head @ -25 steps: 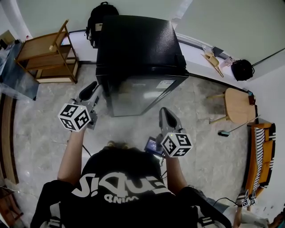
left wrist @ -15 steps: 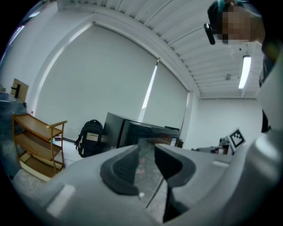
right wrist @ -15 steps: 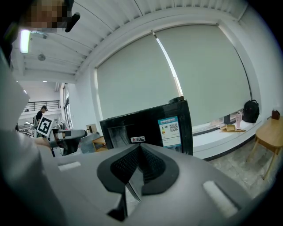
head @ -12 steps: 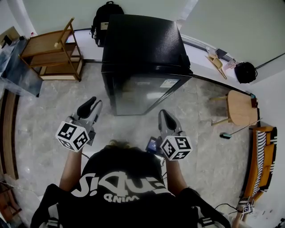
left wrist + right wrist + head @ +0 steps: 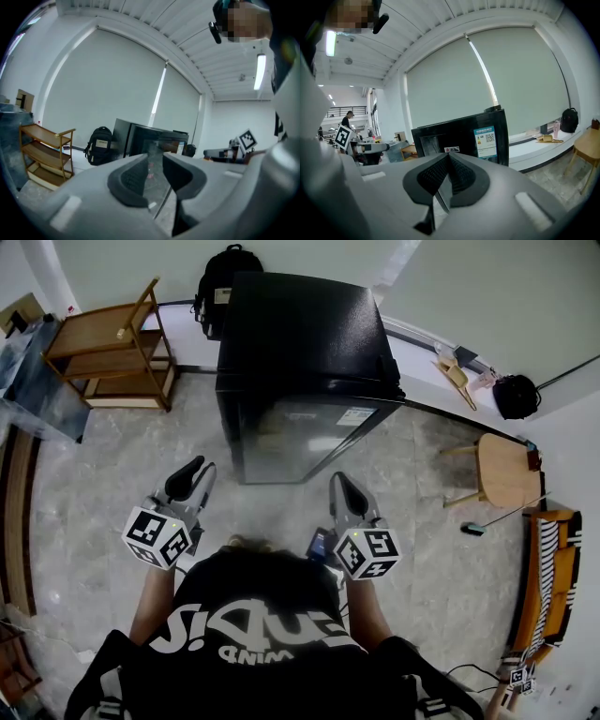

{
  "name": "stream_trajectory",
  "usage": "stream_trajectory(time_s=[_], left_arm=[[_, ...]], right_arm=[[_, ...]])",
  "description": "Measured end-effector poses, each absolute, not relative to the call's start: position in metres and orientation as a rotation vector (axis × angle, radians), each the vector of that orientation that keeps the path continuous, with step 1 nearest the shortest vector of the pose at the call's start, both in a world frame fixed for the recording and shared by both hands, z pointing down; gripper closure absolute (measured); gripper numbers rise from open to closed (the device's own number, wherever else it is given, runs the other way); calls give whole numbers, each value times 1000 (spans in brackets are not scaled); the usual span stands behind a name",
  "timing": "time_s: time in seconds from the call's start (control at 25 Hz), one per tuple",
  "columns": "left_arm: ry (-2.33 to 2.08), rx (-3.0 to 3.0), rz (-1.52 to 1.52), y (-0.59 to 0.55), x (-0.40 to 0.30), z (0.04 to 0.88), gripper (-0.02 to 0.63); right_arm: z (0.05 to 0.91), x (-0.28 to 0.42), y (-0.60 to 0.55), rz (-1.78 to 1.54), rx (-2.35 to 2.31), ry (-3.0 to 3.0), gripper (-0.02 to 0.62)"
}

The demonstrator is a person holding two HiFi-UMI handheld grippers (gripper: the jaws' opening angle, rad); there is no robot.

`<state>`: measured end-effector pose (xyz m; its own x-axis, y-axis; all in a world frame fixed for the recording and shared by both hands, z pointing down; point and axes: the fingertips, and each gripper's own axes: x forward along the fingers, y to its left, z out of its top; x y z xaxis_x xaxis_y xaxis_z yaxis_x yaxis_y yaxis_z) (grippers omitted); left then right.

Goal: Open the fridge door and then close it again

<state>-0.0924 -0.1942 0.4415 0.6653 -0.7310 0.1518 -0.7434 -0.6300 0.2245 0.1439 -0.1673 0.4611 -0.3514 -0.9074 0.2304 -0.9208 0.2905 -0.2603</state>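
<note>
Head view: a black compact fridge [image 5: 300,343] stands against the far wall on a pale stone floor [image 5: 94,484], its glossy door [image 5: 300,442] closed flush and facing the person.

Left gripper [image 5: 195,474] hangs just outside the door's left edge, well short of it. Its jaws, which have just been closing, stand slightly apart with nothing between them, and the fridge shows through the gap. Right gripper [image 5: 342,488] faces the right part of the door, also apart from it, with its pads brought together and empty. Bare floor lies between both grippers and the door's lower edge. A wooden shelf rack [image 5: 108,357] bounds the room to the left, a round wooden stool [image 5: 502,465] bounds it to the right, and a black backpack [image 5: 220,277] sits at the fridge's rear left corner.
</note>
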Motion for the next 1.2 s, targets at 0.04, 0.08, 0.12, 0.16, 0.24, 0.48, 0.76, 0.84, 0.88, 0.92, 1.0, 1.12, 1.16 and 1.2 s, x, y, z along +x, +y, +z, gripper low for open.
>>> stream_trajectory(time_s=[0.04,0.08,0.12,0.16,0.24,0.48,0.76,0.84,0.88,0.92,1.0,1.12,1.16,1.2], left_arm=[[-1188,2617,68,-195,-92,441,512],[-1196,2618,66,-195,-92,441,530],[-1202,2617,60,-195,-92,440,545],[-1207,2617,55,-196,-91,439,554],[-1206,2615,55,-195,-90,440,558],[-1209,2588,40,-195,-88,447,605],[-1202,2590,55,-199,-85,451,606],[-1196,2595,66,-200,-83,452,606],[-1194,2597,73,-200,-83,453,606],[-1193,2598,80,-200,-82,453,606],[-1189,2597,89,-201,-81,454,606],[-1182,2594,95,-200,-80,455,606],[-1180,2593,97,-200,-80,455,606],[-1179,2592,98,-200,-80,455,606]], right_arm=[[460,145,-167,543,1768,-2492,598],[460,146,-167,540,1770,-2491,598],[459,147,-167,538,1771,-2491,598],[458,148,-168,535,1771,-2490,598],[458,149,-167,532,1772,-2491,598],[461,153,-170,534,1771,-2488,598],[464,151,-175,543,1756,-2491,598],[465,149,-177,543,1749,-2496,598],[465,149,-177,542,1744,-2498,598],[465,148,-177,542,1740,-2500,598],[465,148,-178,542,1734,-2504,598],[463,148,-179,538,1725,-2512,598],[462,148,-179,534,1720,-2515,598],[462,147,-178,529,1715,-2520,598]])
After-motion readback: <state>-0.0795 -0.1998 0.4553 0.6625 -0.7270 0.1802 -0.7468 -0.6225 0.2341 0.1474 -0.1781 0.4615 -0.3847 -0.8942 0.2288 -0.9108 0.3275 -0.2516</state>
